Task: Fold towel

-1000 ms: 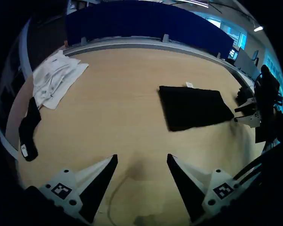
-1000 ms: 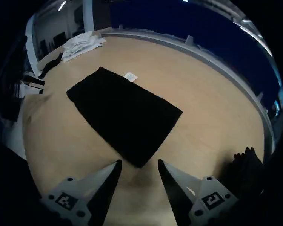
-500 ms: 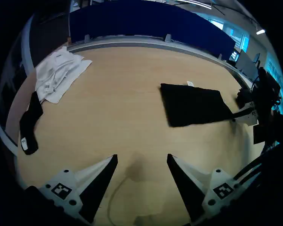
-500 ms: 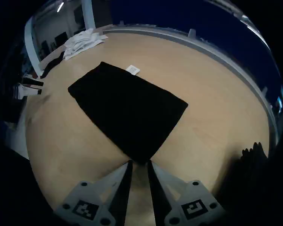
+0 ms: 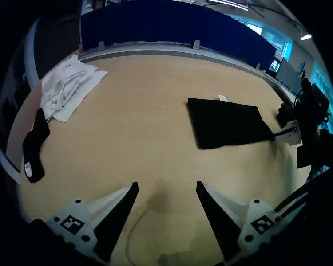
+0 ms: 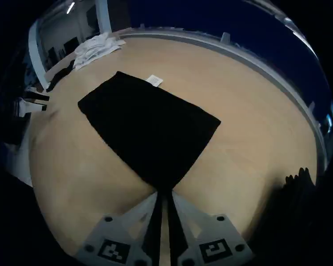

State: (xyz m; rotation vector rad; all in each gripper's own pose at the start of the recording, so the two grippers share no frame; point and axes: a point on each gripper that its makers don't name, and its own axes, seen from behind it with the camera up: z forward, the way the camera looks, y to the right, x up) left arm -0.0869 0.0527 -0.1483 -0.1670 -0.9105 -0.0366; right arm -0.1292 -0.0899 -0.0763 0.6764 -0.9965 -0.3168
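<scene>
A black towel (image 6: pixel 148 126) with a white tag (image 6: pixel 154 80) lies flat on the wooden table (image 6: pixel 255 115). In the right gripper view, my right gripper (image 6: pixel 164 195) has its fingers drawn together on the towel's nearest corner. From the left gripper view the same towel (image 5: pixel 226 122) lies to the right, with the right gripper (image 5: pixel 287 133) at its far right corner. My left gripper (image 5: pixel 166 185) hovers open over bare wood, well short of the towel, with nothing between its fingers. It also appears small at the left of the right gripper view, left gripper (image 6: pixel 33 99).
A heap of white cloths (image 5: pixel 69 86) lies at the table's back left, and a black garment (image 5: pixel 33 148) sits near the left edge. A dark bundle (image 6: pixel 295 190) lies at the right near my right gripper. A blue partition (image 5: pixel 175 24) runs behind the table.
My right gripper moved forward to the towel's near corner and went from open to shut on it. The left gripper stayed open and barely shifted.
</scene>
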